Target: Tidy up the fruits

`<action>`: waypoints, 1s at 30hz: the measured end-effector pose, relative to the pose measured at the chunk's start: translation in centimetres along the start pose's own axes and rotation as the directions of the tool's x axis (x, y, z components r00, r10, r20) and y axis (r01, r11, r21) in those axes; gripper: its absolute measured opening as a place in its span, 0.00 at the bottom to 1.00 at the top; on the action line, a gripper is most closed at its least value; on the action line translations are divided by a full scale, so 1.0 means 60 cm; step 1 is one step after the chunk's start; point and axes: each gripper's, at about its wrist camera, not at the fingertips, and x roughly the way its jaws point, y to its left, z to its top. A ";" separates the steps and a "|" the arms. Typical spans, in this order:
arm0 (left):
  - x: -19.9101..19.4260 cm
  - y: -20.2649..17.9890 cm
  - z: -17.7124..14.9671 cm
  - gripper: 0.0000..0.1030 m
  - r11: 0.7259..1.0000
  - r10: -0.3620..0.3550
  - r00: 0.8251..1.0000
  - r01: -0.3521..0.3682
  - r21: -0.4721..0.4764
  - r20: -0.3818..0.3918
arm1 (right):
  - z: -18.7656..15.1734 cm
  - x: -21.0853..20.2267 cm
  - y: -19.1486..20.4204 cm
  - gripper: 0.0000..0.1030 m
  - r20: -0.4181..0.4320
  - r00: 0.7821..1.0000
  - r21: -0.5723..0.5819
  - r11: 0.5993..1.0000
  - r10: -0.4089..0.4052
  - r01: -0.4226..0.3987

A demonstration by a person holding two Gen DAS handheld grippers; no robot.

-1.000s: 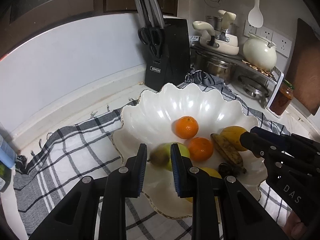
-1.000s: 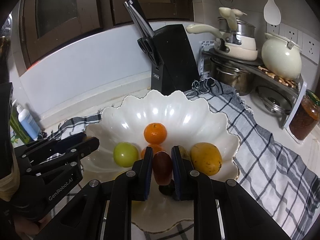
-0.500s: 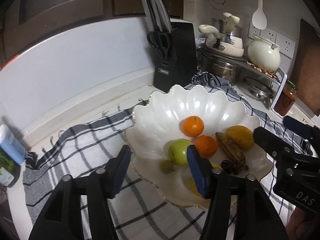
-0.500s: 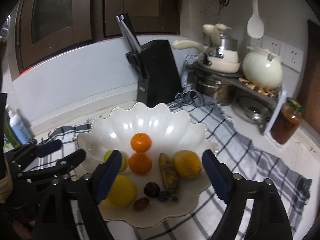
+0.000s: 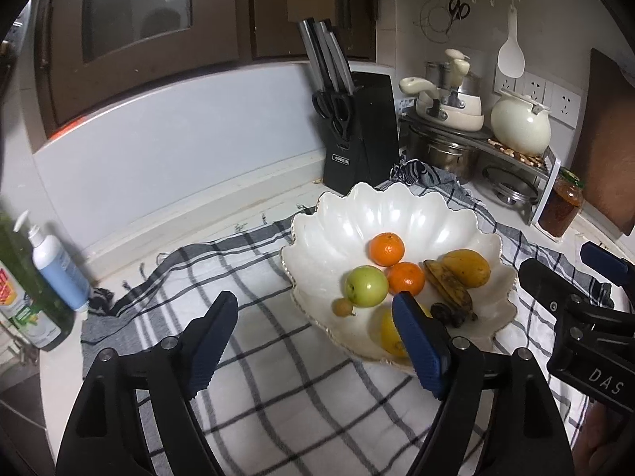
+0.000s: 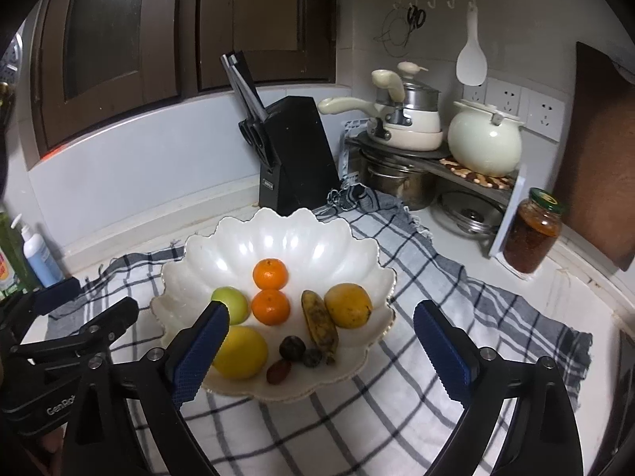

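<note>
A white scalloped bowl (image 5: 397, 206) (image 6: 278, 234) on a checked cloth holds two oranges (image 6: 270, 273), a green apple (image 5: 365, 286), a banana (image 6: 319, 325), a yellow-orange fruit (image 6: 348, 304), a large yellow fruit (image 6: 240, 351), a small yellowish fruit (image 5: 343, 306), a reddish fruit (image 6: 278, 371) and two small dark fruits (image 6: 292, 348). My left gripper (image 5: 313, 317) hangs over the bowl's near left rim, jaws opening, nothing between them. My right gripper (image 6: 321, 317) hovers before the bowl's near edge, jaws opening wide and holding nothing.
A black knife block (image 5: 359, 135) stands behind the bowl. A rack with pots and a white kettle (image 6: 484, 142) fills the back right, with a jar (image 6: 533, 234) beside it. Bottles (image 5: 59, 269) stand at the far left. The checked cloth (image 5: 278, 377) covers the counter.
Both grippers opened and drew back and up from the bowl. The left let go of the small yellowish fruit, the right of the reddish fruit; both lie in the bowl.
</note>
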 end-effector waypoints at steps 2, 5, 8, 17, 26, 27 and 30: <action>-0.018 0.001 -0.007 0.78 1.000 0.005 1.000 -0.005 -0.005 0.004 | -0.005 -0.017 -0.001 0.92 0.003 1.000 0.001 1.000 0.001 -0.001; -0.042 0.001 -0.017 0.82 1.000 0.009 1.000 -0.009 -0.010 0.016 | -0.012 -0.039 -0.001 0.93 0.008 1.000 0.004 1.000 0.003 -0.003; -0.061 0.002 -0.026 0.84 1.000 0.008 1.000 -0.008 -0.016 0.025 | -0.020 -0.059 -0.001 0.95 0.011 1.000 0.004 1.000 0.005 -0.005; -0.117 -0.001 -0.052 0.88 0.999 0.041 0.998 -0.041 -0.004 0.043 | -0.046 -0.105 0.000 0.96 0.018 1.000 0.008 1.000 0.012 -0.013; -0.162 -0.002 -0.081 0.90 0.999 0.045 0.998 -0.044 -0.026 0.052 | -0.067 -0.134 -0.002 0.96 0.016 1.000 0.008 1.000 0.012 -0.012; -0.167 -0.003 -0.086 0.91 0.999 0.044 0.998 -0.043 -0.025 0.051 | -0.073 -0.140 -0.003 0.96 0.017 1.000 0.010 1.000 0.011 -0.011; -0.180 -0.007 -0.100 0.92 0.999 0.045 0.998 -0.044 -0.024 0.050 | -0.088 -0.160 -0.007 0.96 0.021 1.000 0.013 1.000 0.005 -0.006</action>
